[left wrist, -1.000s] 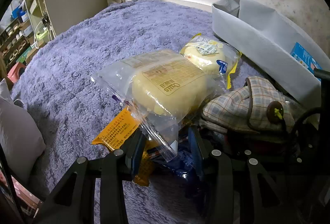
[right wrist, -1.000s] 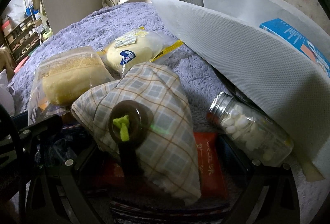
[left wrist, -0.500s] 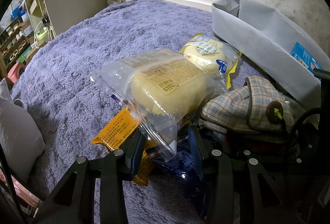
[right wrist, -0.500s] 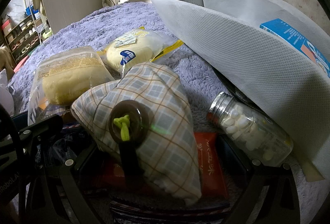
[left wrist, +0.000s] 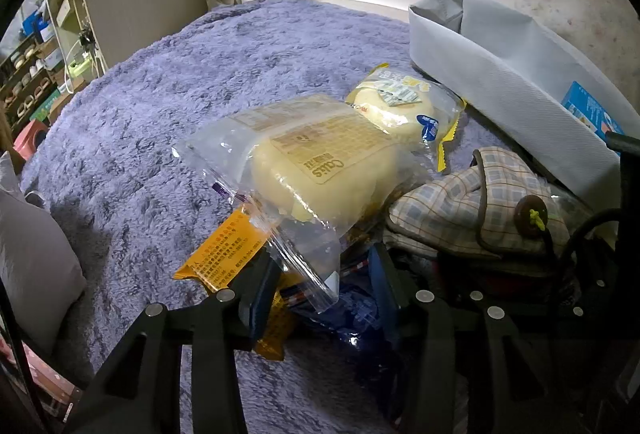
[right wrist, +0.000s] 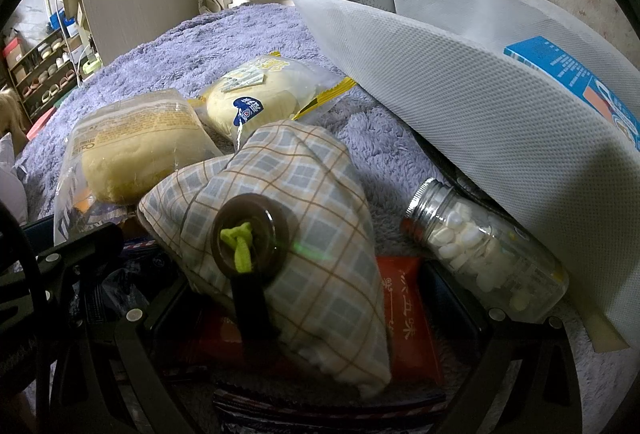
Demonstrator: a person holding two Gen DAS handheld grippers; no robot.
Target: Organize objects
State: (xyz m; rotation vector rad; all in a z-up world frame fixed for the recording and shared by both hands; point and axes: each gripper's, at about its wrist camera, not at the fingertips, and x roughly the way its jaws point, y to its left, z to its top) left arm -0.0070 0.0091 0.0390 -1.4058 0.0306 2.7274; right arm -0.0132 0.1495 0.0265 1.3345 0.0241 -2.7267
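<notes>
Two wrist views angled steeply down over a cluttered bed

Each is taken close behind its own fingers; the plaid pouch (left wrist: 472,206) (right wrist: 304,178), both bread packs and the grey bin (left wrist: 500,74) (right wrist: 480,106) ahead are shared.

Both wrist views are dim indoor shots with a cool cast and strong fisheye bending; black vignette fills the corners. Light falls from above and ahead, brightening the grey fabric bin (right wrist: 460,106) and the purple blanket (left wrist: 168,106). The foreground lies in deep shadow. Glare glints on the clear bread bag (left wrist: 304,170) and the glass pill bottle (right wrist: 480,246). Focus is sharp at centre, softer toward the rims.
</notes>
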